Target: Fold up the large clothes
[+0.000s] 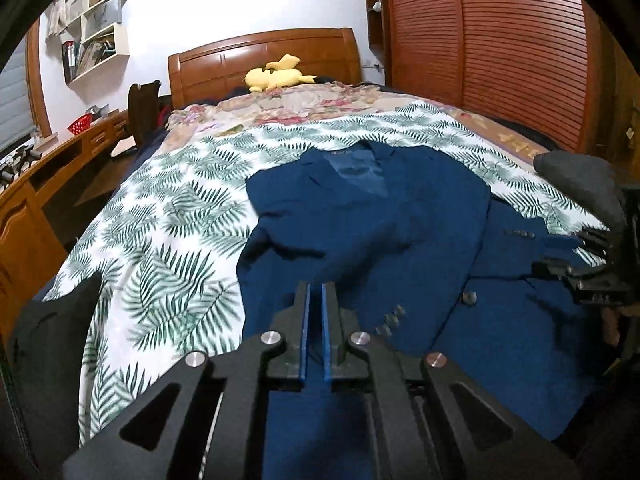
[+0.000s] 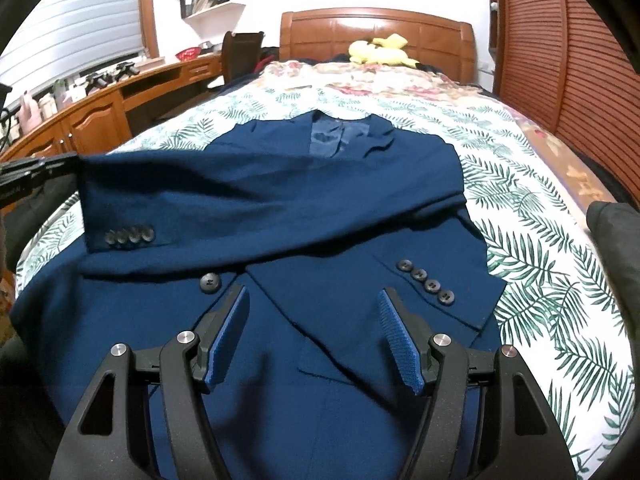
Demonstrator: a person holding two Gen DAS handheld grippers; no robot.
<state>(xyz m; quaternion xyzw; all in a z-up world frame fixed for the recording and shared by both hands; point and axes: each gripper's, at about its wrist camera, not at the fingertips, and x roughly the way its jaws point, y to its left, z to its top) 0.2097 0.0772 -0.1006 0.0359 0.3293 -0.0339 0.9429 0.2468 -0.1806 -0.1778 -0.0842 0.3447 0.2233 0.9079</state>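
A dark blue suit jacket [image 1: 380, 220] [image 2: 280, 200] lies front up on the leaf-print bedsheet [image 1: 160, 220], collar toward the headboard. Both sleeves are folded over its front. One cuff with several buttons [image 2: 128, 236] lies at the left and the other cuff [image 2: 424, 284] at the right. My left gripper [image 1: 316, 292] hovers over the jacket's left side, shut to a thin slit with nothing between its blue pads. In the right wrist view it shows beside the left cuff [image 2: 36, 172]. My right gripper [image 2: 314, 294] stands open above the jacket's lower front, holding nothing, and appears at the right edge of the left wrist view [image 1: 560, 264].
A yellow plush toy [image 1: 276, 76] rests by the wooden headboard [image 1: 260, 56] on a floral cover. A wooden desk [image 1: 40, 184] runs along the bed's left side. A slatted wardrobe [image 1: 500, 40] stands to the right. Bare sheet surrounds the jacket.
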